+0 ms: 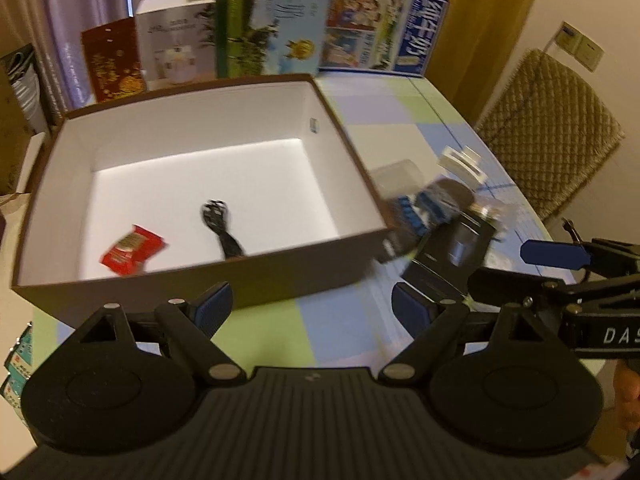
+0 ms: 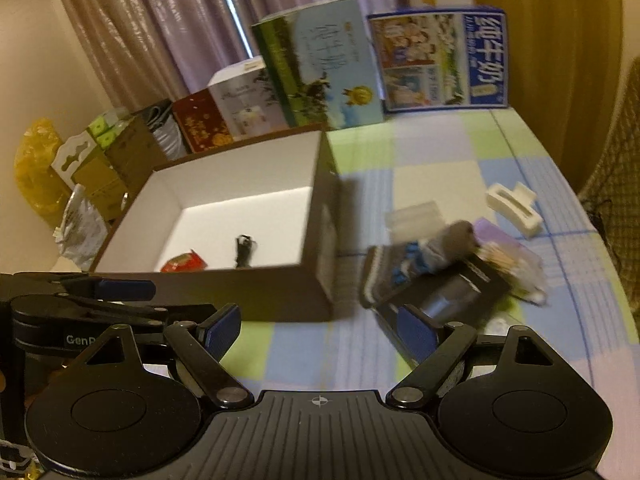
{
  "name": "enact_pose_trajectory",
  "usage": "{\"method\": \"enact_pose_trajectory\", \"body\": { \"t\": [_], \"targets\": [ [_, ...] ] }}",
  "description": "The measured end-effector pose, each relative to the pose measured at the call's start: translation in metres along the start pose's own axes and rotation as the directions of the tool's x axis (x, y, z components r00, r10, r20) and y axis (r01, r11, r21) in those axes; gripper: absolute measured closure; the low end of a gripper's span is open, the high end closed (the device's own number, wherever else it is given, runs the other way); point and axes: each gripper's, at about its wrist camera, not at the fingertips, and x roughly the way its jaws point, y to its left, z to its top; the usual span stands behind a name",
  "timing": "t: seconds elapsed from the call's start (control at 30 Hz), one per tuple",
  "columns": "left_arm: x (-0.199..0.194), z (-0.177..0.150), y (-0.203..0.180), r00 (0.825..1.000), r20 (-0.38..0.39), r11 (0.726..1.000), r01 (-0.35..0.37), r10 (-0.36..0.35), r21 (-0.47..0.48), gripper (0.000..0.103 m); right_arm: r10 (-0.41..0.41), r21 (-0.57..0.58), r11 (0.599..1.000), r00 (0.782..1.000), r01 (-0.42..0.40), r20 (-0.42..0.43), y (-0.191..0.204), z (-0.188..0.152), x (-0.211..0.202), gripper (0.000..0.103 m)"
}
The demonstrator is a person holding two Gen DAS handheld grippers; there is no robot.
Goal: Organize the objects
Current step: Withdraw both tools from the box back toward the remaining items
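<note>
Both grippers, left [image 1: 310, 310] and right [image 2: 320, 330], hang released and empty; sock [image 2: 404, 270] lies on the pile right of the box [image 2: 280, 292]; soft, light; pinch its bunched middle.

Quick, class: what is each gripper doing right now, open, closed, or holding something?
Left gripper: open, holding nothing.
Right gripper: open, holding nothing.
</note>
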Motion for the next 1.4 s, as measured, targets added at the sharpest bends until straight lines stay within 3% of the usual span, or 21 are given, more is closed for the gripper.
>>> {"method": "enact_pose_trajectory", "body": {
  "t": [0.5,0.87,1.4],
  "targets": [
    [0.024,-0.007,-0.066,0.998,-0.034,0.997,0.060,-0.058,0.052,0.019,-0.082,0.090,0.992,0.996,0.085,-0.040,-0.067,-0.018,-0.022,0.020],
    [0.065,-0.012,-0.078,0.996,-0.086,0.998,0.031,-0.027,0.046,0.019,-0.170,0.175,0.966,0.978,0.190,-0.122,-0.110,-0.038,0.015,0.020],
    [0.110,-0.009,-0.083,0.991,-0.134,0.997,0.024,-0.014,0.070,0.019,-0.245,0.189,0.941,0.951,0.280,-0.187,-0.130,-0.044,0.070,0.022]
  ]
}}
